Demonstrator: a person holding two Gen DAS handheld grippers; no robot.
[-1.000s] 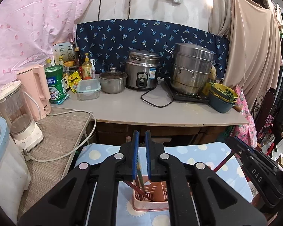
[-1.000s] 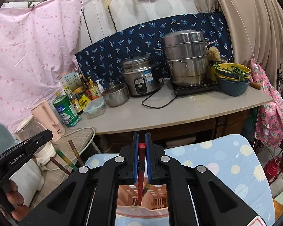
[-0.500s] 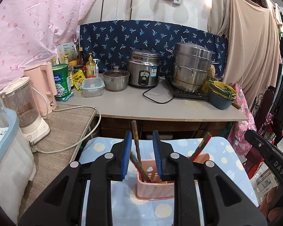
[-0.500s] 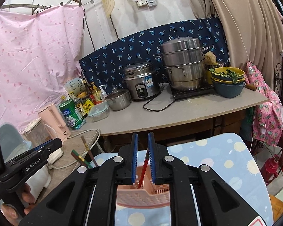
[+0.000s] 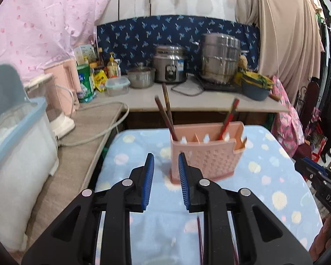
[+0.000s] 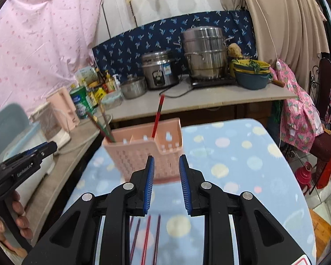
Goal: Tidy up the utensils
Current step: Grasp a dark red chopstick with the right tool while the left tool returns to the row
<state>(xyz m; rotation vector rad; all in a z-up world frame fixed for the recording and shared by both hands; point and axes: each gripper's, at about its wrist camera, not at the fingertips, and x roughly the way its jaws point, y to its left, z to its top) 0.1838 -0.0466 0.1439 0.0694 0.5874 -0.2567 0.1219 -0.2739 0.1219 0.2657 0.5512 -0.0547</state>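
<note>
A pink slotted utensil holder point(image 5: 206, 156) point(image 6: 143, 152) stands on the blue dotted cloth point(image 5: 275, 176). Two brown chopsticks point(image 5: 165, 110) lean in its left slot and a red one point(image 5: 229, 117) point(image 6: 157, 114) in its right. My left gripper point(image 5: 165, 161) hangs just before the holder, slightly open and empty. My right gripper point(image 6: 165, 163) is also short of the holder; its jaws are opening with nothing between them. Several dark red chopsticks point(image 6: 147, 236) lie on the cloth under the right gripper. Each gripper shows at the edge of the other's view, the right gripper point(image 5: 320, 185) and the left gripper point(image 6: 22, 165).
Behind the table runs a counter point(image 5: 209, 103) with a rice cooker point(image 5: 170, 66), a steamer pot point(image 5: 220, 57), stacked bowls point(image 5: 253, 86) and bottles. At the left are a side table point(image 5: 77, 154) with a cable, a blender and a kettle, and a plastic bin point(image 5: 15, 143).
Both grippers opened, left their chopsticks standing in the pink holder and drew back and down. The holder now stands ahead of the fingertips, not under them.
</note>
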